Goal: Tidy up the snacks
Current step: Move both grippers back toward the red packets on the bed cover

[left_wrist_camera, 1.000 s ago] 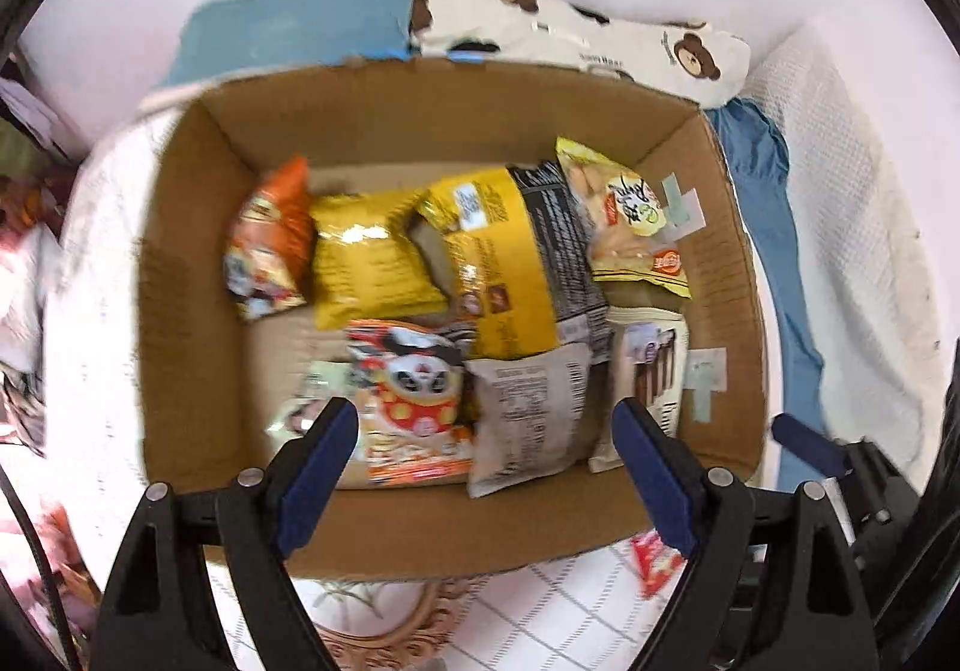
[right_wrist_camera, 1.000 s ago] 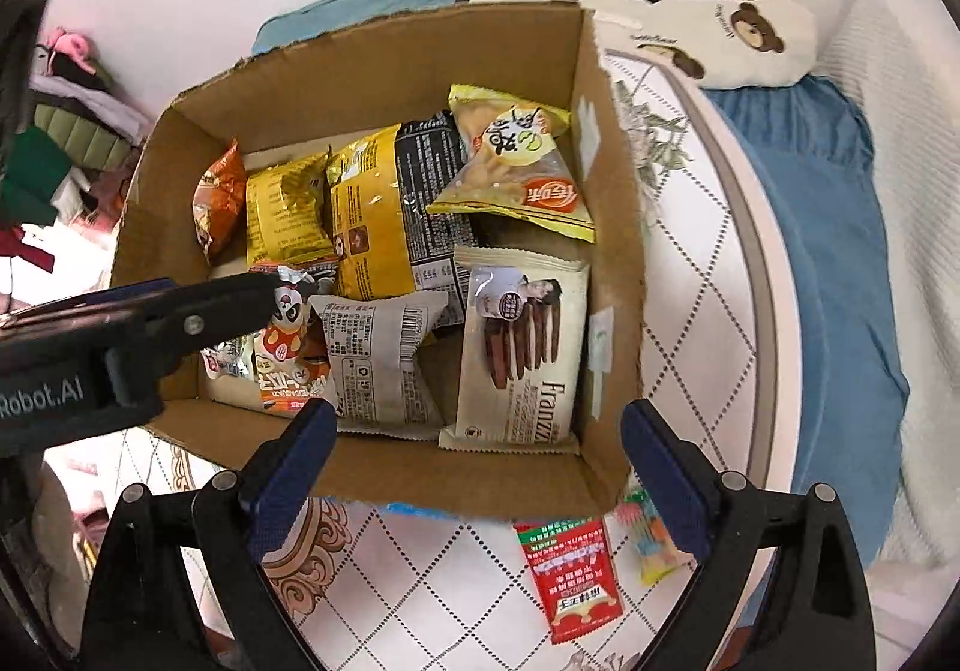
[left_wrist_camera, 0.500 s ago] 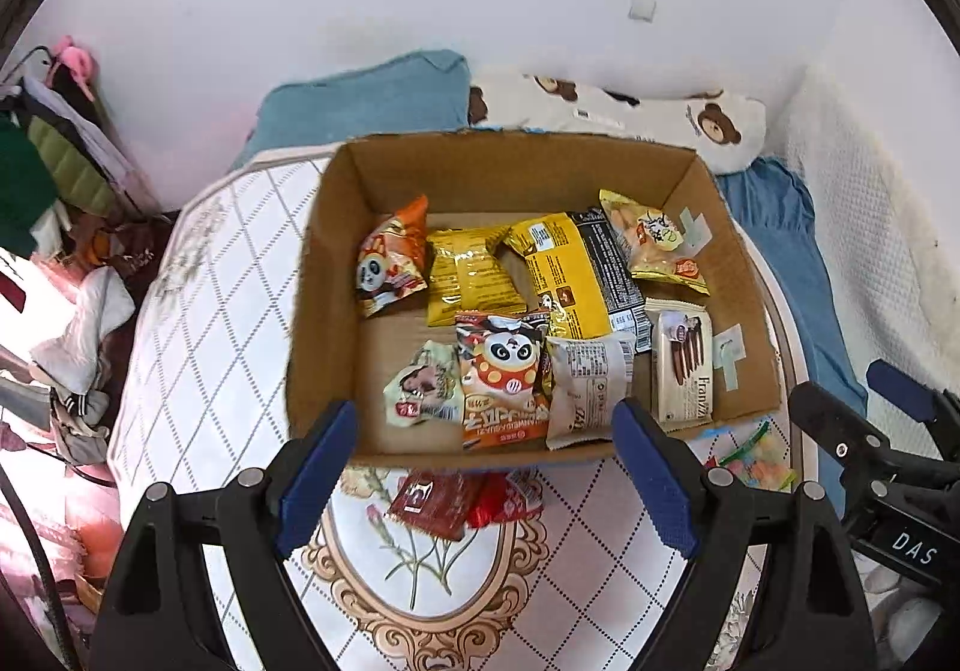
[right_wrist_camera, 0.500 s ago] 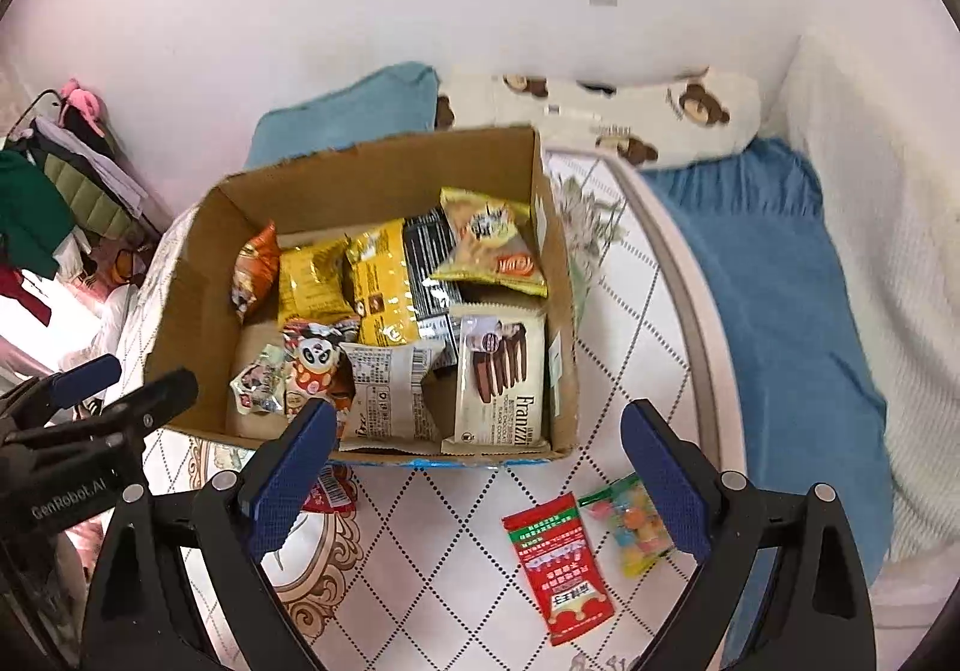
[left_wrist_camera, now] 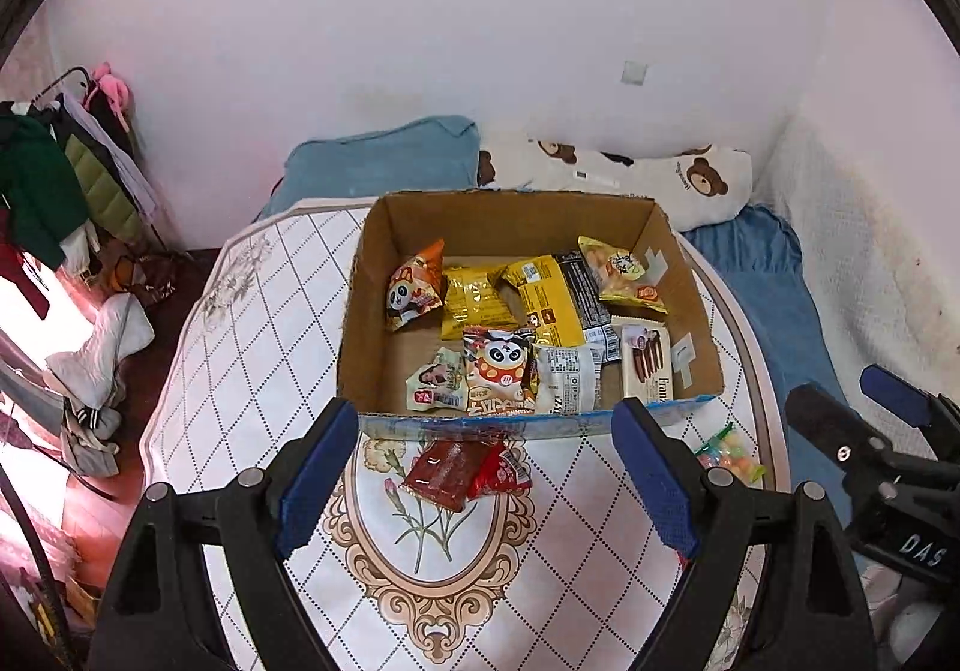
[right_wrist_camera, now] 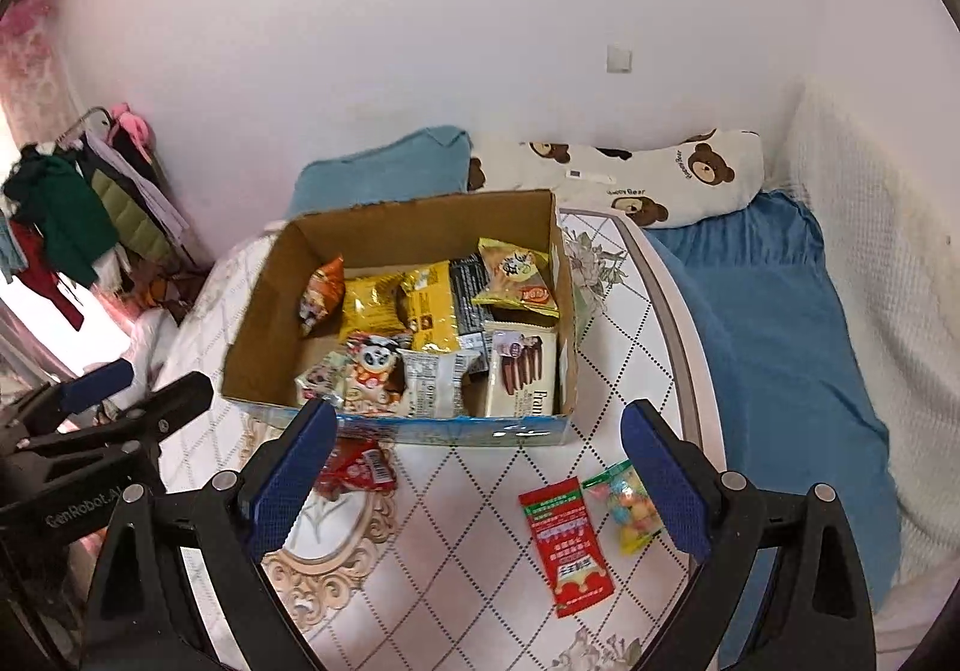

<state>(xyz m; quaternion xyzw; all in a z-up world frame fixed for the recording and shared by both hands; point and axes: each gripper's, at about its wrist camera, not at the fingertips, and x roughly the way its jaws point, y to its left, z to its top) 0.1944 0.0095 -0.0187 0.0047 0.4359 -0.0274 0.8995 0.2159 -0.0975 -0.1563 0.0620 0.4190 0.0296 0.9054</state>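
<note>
Both grippers are wide open and hold nothing — the left gripper point(left_wrist_camera: 486, 467) and the right gripper point(right_wrist_camera: 480, 476) hang above the patterned table point(right_wrist_camera: 456, 551). Near the right one lie a red packet point(right_wrist_camera: 567, 545) and a candy bag point(right_wrist_camera: 627, 500). Two dark red packets point(left_wrist_camera: 465, 473) touch the box front. Farther back, the cardboard box point(left_wrist_camera: 384, 227) is full of snacks — a panda bag point(left_wrist_camera: 501, 368) and a yellow bag point(left_wrist_camera: 546, 299).

- Left tool point(left_wrist_camera: 483, 470): jaws apart, nothing between them.
- Cardboard box point(left_wrist_camera: 360, 311) on the patterned counter point(left_wrist_camera: 252, 323), holding snack packets.
- Red packets point(left_wrist_camera: 465, 470) just outside the box's near wall.
- Candy bag point(left_wrist_camera: 729, 452) beside its right corner.
</note>
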